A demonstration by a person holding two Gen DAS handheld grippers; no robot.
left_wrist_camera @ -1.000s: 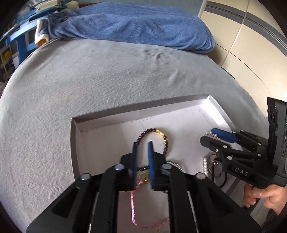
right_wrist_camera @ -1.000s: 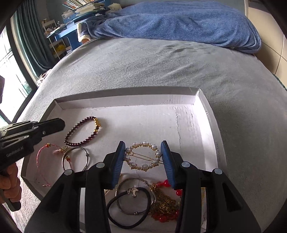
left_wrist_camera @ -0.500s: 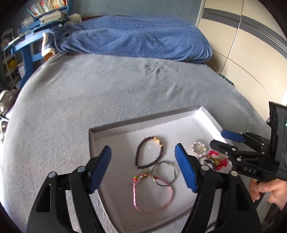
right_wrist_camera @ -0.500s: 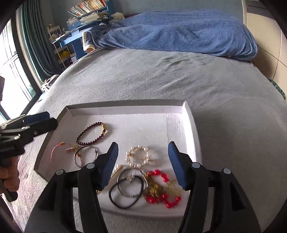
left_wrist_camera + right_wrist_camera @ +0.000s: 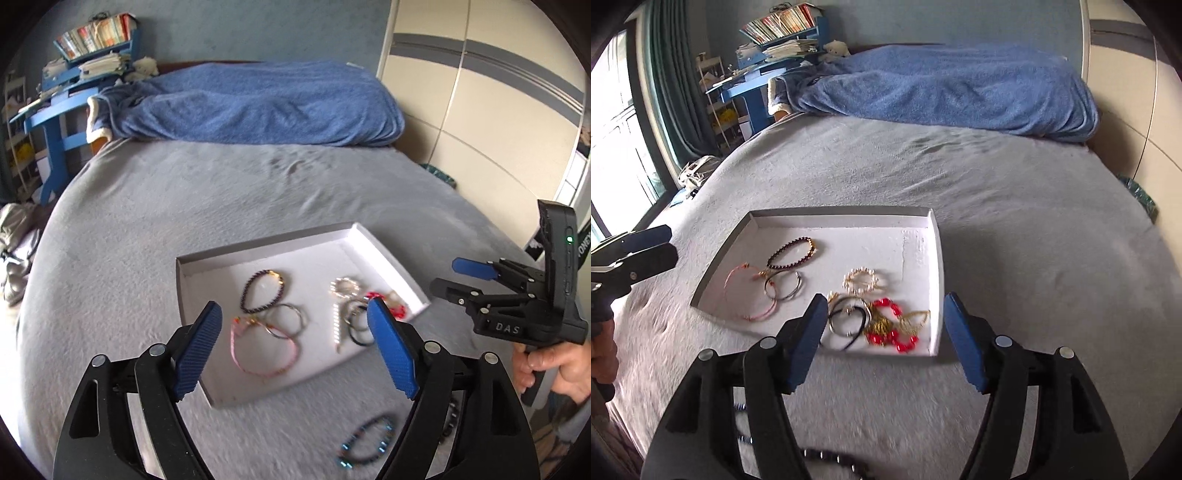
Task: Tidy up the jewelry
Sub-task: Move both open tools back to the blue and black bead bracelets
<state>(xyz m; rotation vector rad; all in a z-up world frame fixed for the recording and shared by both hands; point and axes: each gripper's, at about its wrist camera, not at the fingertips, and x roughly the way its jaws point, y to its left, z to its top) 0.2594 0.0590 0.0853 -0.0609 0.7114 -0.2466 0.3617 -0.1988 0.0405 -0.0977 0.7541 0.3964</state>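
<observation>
A shallow white tray (image 5: 384, 254) (image 5: 934, 236) lies on the grey bed and holds several pieces: a dark bead bracelet (image 5: 263, 291) (image 5: 792, 252), a pink cord bracelet (image 5: 262, 350) (image 5: 748, 295), a metal bangle (image 5: 286, 320) (image 5: 783, 284), a pearl ring clip (image 5: 860, 280), a black hair tie (image 5: 847, 326) and a red bead and gold chain tangle (image 5: 894, 326). My left gripper (image 5: 295, 347) is open and empty, above the tray's near edge. My right gripper (image 5: 886, 339) is open and empty, at the tray's near side. A blue bead bracelet (image 5: 365, 439) lies on the bed outside the tray.
A blue blanket (image 5: 258, 103) is heaped at the far end of the bed. A blue desk with books (image 5: 764, 70) stands beyond it on the left, a cream wardrobe (image 5: 480, 92) on the right. A dark bead strand (image 5: 827, 456) lies on the bed near me.
Both grippers have pulled back and up from the tray. The left one, nearly shut over the pink bracelet a second ago, has opened wide. The right one has opened wider.
</observation>
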